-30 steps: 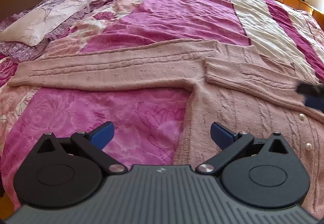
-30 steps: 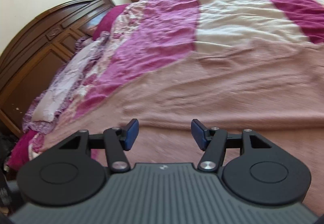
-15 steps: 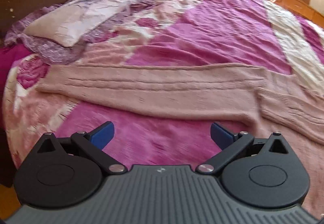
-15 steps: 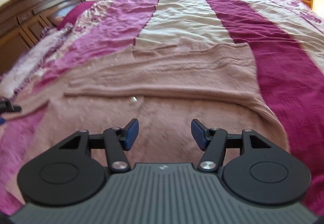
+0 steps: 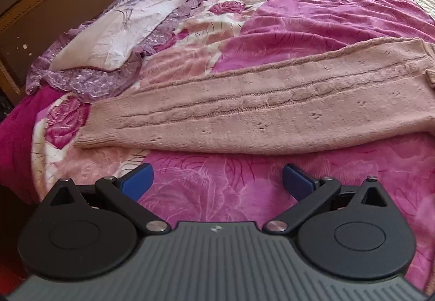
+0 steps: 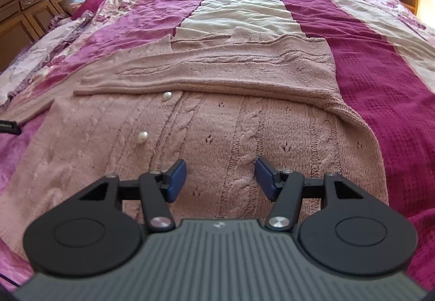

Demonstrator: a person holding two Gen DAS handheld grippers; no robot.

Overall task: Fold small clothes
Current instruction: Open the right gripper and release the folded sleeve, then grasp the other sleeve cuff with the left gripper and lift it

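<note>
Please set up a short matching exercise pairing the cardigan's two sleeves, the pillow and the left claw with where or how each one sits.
Things:
1. Outstretched sleeve
2. Folded sleeve
3. Pillow
4. Left claw

States:
A. open above the bare pink bedspread
B. laid across the cardigan's body, above the pearl buttons
C. beside the dark wooden headboard
D. lying flat on the bedspread, cuff toward the pillow

Pairs: 1-D, 2-B, 3-C, 4-A
</note>
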